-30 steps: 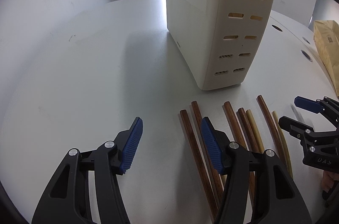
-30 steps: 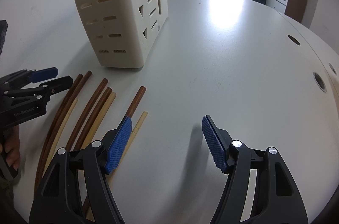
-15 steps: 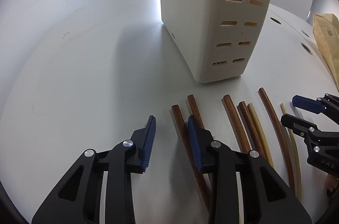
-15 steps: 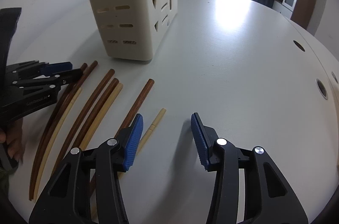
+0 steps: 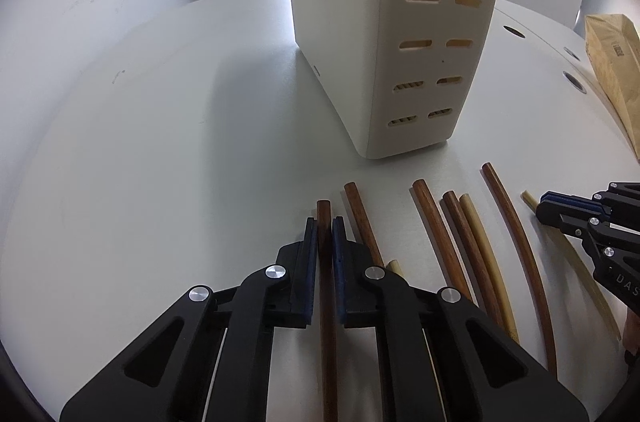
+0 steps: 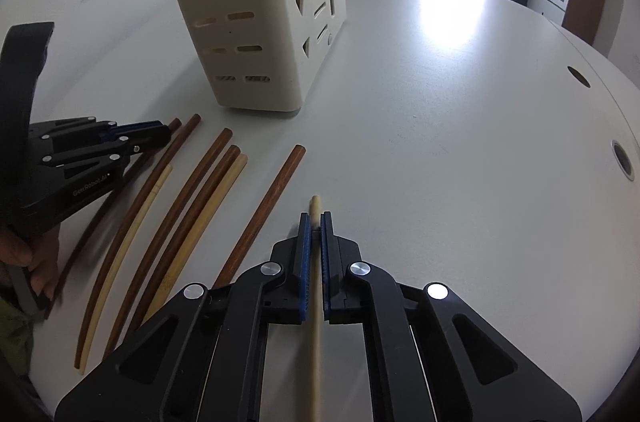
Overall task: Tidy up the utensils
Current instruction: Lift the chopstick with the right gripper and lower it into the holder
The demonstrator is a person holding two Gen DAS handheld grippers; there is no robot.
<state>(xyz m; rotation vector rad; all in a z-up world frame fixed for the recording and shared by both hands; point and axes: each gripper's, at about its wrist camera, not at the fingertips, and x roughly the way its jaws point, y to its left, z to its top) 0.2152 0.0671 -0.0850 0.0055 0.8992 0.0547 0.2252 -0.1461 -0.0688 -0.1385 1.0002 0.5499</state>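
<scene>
My left gripper [image 5: 325, 223] has its jaws closing, and its blue pads press on a dark brown chopstick [image 5: 329, 342] lying on the table. In the right wrist view this gripper [image 6: 160, 135] shows at the far left. My right gripper [image 6: 315, 219] is shut on a pale chopstick [image 6: 316, 342], the rightmost of the row; it also shows at the right edge of the left wrist view [image 5: 546, 208]. Several more brown and pale chopsticks [image 6: 192, 206] lie side by side between the two. A cream slotted utensil holder [image 5: 400, 42] [image 6: 248, 22] stands just beyond their tips.
The white round table [image 5: 160, 142] has cable holes [image 6: 622, 158] near its right rim. A brown paper package [image 5: 616, 70] lies at the far right. A person's hand [image 6: 40, 262] holds the left gripper's handle. Doors and cabinets stand behind the table.
Both grippers went from wide open to closed, the left on the dark brown chopstick and the right on the pale one. Both views have drawn slightly closer to the holder.
</scene>
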